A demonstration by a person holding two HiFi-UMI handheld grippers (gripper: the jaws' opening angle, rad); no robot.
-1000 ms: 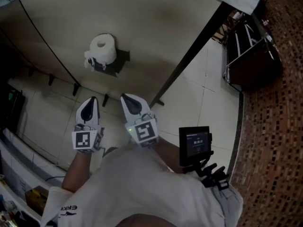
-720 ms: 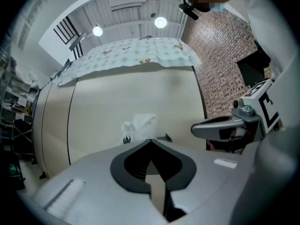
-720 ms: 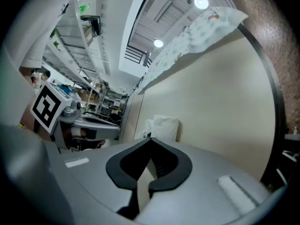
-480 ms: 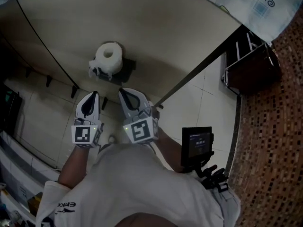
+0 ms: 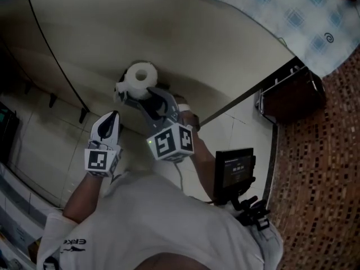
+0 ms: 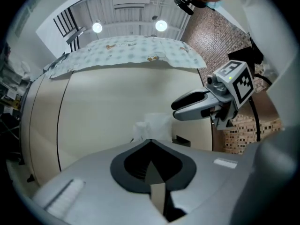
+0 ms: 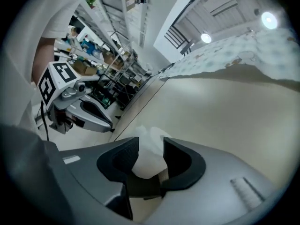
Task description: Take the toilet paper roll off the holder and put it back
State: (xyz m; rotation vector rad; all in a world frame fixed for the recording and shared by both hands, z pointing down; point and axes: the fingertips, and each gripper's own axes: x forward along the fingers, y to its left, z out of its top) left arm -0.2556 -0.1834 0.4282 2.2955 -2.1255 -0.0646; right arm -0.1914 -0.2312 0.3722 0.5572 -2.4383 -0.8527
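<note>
**Toilet paper roll** (image 5: pixel 140 78): white, on its holder (image 6: pixel 182 141), a dark mount fixed to a beige wall panel (image 5: pixel 214 44). A ragged loose end hangs at the roll's left side. In the head view it sits at centre, far from the person.

**Right gripper** (image 5: pixel 144 98): reaches up to the near side of the roll. Its jaws are spread and have just been opening. In the right gripper view the roll shows in the gap between them; whether the pads touch it cannot be told. Its marker cube faces the head camera.

**Left gripper** (image 5: pixel 111 117): left of the right gripper and nearer the person, apart from the roll. Its jaws are pressed together with nothing between them, and it points toward the wall panel below and left of the roll.

**Person**: pale shirt (image 5: pixel 163 218), with a small dark screen device (image 5: pixel 233 169) at the right side.

**Surroundings**: patterned cloth (image 5: pixel 292 16) draped over the panel's top; pale tiled floor (image 5: pixel 39 139) at left; brown mosaic floor (image 5: pixel 320 167) at right; dark rack (image 5: pixel 292 94) at far right.
</note>
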